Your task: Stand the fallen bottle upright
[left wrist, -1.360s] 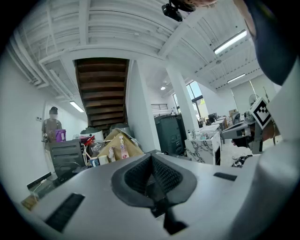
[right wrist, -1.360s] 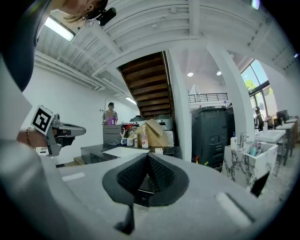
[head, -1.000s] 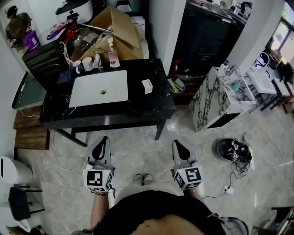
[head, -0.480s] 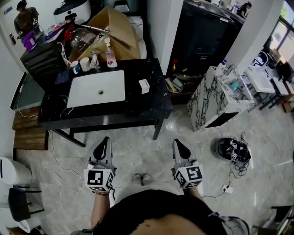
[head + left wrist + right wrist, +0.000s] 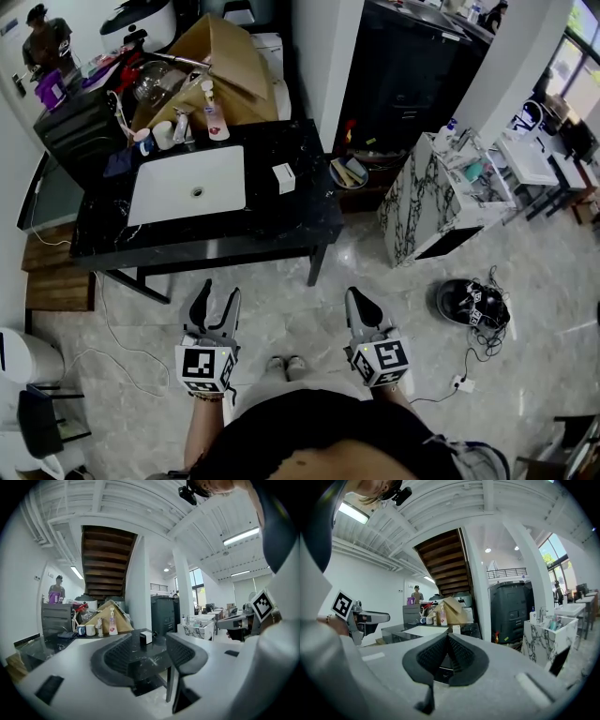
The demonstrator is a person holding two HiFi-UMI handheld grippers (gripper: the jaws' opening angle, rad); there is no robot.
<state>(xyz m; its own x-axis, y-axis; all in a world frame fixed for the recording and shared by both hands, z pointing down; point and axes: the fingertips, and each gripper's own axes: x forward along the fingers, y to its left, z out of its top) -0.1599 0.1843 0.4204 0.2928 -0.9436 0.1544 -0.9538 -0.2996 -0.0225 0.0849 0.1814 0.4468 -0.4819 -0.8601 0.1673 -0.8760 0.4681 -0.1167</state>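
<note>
One pump bottle [image 5: 215, 117], pale with a pink label, is standing upright behind the sink [image 5: 187, 183] on the black counter [image 5: 291, 225] in the head view, well apart from the left gripper [image 5: 217, 295] and right gripper [image 5: 359, 298]. Left gripper view: its jaws are opening, nothing between them. Right gripper view: its jaws are pressing together, empty.

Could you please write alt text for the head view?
Seen from above, a person on pale marble floor faces a black stone-topped table with a white rectangular sink. In their hands, the grey left gripper has empty jaws opening; the grey right gripper is shut.
</note>
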